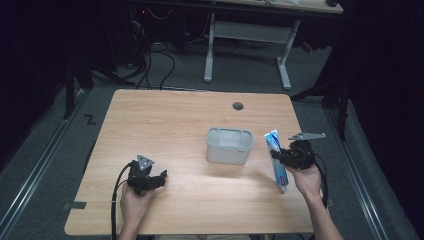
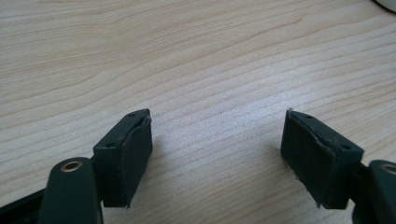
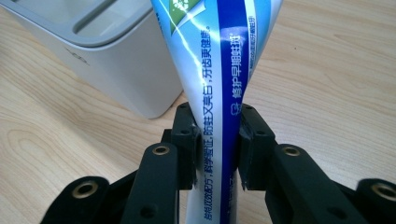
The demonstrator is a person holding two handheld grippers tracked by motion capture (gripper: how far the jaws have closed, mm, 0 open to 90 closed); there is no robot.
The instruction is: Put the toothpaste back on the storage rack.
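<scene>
The right tongs [image 1: 286,156] are clamped on a blue and white toothpaste tube [image 1: 276,159], which they hold near the right edge of the table [image 1: 175,120], just to the right of a grey container [image 1: 229,145] that stands near the table's middle. In the right gripper view the tube [image 3: 219,84] runs up between the jaws, close beside the container [image 3: 107,60]. The left tongs [image 1: 161,178] rest near the front edge toward the left corner, jaws wide apart over bare wood.
</scene>
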